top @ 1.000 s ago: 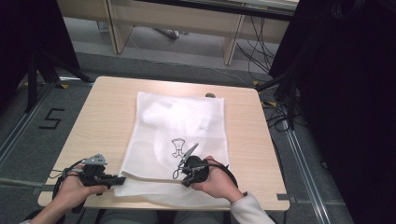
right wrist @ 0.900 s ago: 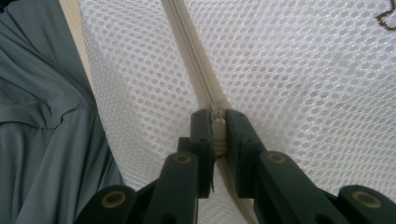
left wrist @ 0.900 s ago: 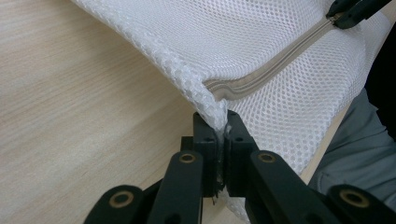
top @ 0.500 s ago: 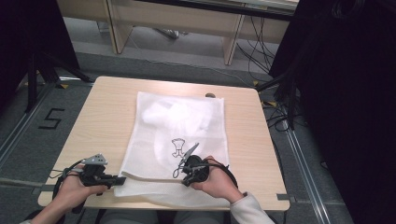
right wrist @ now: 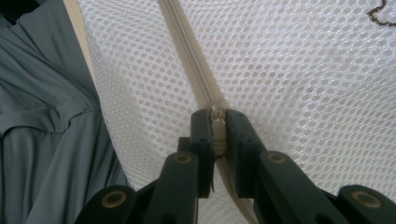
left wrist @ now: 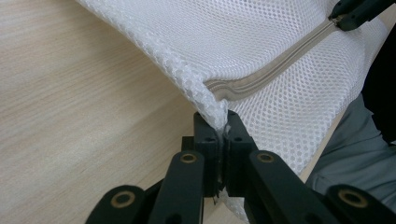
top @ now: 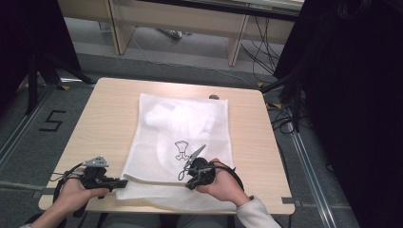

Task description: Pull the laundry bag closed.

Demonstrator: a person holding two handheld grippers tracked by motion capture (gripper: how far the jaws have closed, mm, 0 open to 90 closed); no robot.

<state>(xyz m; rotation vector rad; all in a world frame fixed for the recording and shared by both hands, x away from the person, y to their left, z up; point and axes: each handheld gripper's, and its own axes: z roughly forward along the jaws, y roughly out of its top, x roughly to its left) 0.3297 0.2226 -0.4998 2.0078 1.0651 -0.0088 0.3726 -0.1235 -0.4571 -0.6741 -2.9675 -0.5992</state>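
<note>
Mesh bag (top: 183, 137): a white zippered laundry bag, lying flat on the counter (top: 107, 118) and stretching away from both claws, its near edge at the counter's front.
Left claw (left wrist: 217, 128): clamped on the bag's near corner, just where the zipper (left wrist: 271, 70) ends.
Right claw (right wrist: 218, 122): pinched on the zipper pull, the cream track running straight ahead of it.
Handling: light, limp and likely to bunch; the mesh gives under tension.
Best hold: probably the corner seam and the pull tab, as now, so the track stays taut.
</note>
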